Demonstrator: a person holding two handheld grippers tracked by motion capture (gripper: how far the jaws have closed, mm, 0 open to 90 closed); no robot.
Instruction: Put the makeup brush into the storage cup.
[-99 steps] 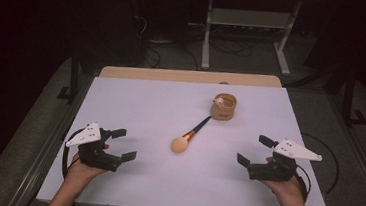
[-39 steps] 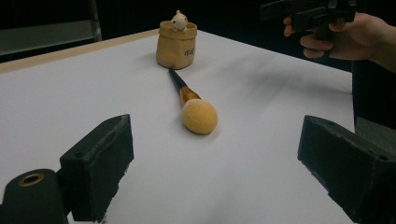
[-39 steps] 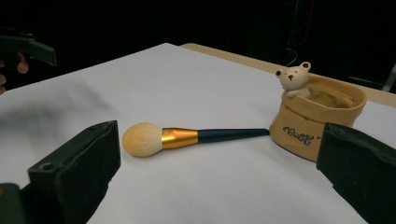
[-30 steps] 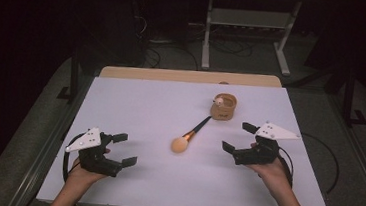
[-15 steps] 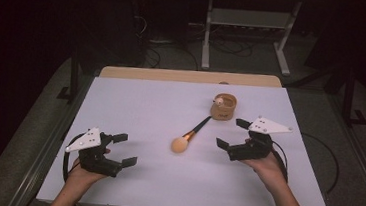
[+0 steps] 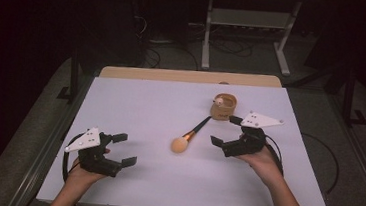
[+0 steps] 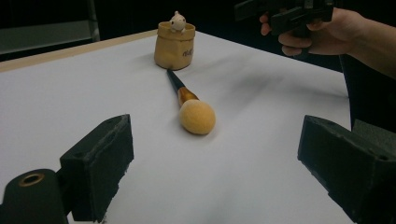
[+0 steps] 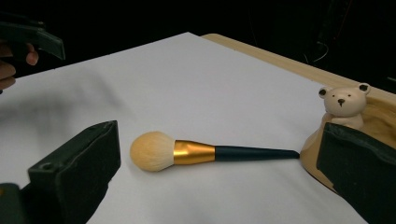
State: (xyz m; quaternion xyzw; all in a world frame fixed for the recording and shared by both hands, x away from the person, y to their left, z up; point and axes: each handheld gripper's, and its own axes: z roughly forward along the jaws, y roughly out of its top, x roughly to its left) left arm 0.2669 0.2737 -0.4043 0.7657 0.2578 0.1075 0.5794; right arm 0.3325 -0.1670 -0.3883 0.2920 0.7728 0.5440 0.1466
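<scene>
A makeup brush (image 6: 193, 132) lies at the middle of the white table (image 6: 146, 100), its tan head toward me and its black handle tip against a tan pot (image 6: 224, 106) bearing a small bear figure. My right gripper (image 6: 225, 130) hovers open just right of the brush, near the pot. Its own view has the brush (image 8: 187, 151) lying across between the jaws and the bear pot (image 8: 343, 100) behind the right jaw. My left gripper (image 6: 125, 149) rests open at the front left, apart from the brush (image 7: 189, 100) and pot (image 7: 175, 39) ahead of it.
A wooden strip (image 6: 188, 76) runs along the table's far edge. Beyond it, a metal stand (image 6: 247, 33) and cables sit on the dark floor. A black cable (image 6: 324, 155) loops off the table's right side.
My right gripper has moved left and away from me, from the front right toward the brush and pot. The left gripper has shifted slightly toward me.
</scene>
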